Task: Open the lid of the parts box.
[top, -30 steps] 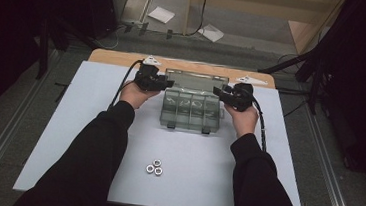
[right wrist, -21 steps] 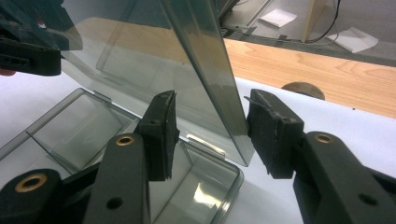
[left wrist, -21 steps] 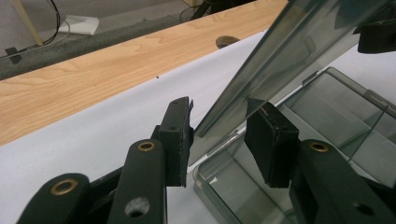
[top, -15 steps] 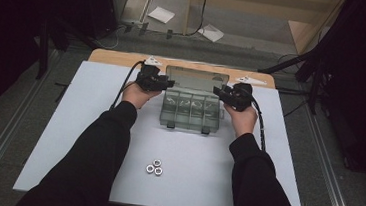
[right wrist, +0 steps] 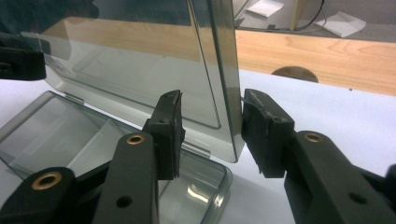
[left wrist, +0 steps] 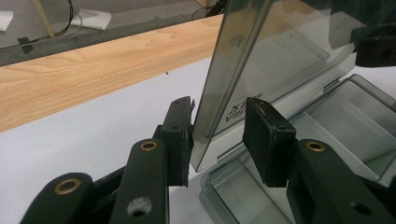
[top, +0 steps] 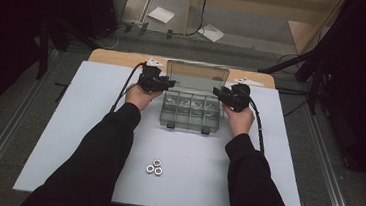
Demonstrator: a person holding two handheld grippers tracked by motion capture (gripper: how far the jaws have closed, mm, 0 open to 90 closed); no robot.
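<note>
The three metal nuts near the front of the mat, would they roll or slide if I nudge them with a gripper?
The nuts lie flat in a touching cluster, so they would probably slide, not roll. The mat looks smooth, so likely little resistance. One nudge would probably scatter them.

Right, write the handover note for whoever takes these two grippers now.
Left gripper: jaws open, straddling the left edge of the lid; one pad seems to touch it, the other is apart.
Right gripper: jaws open, straddling the lid's right edge, not clamped.
The compartment box sits at the far middle of the white mat, lid raised roughly upright, compartments look empty.
Three nuts lie together on the mat near the person.
Done: box opened.
Left, probably: settle the lid fully back, then load the nuts.
</note>
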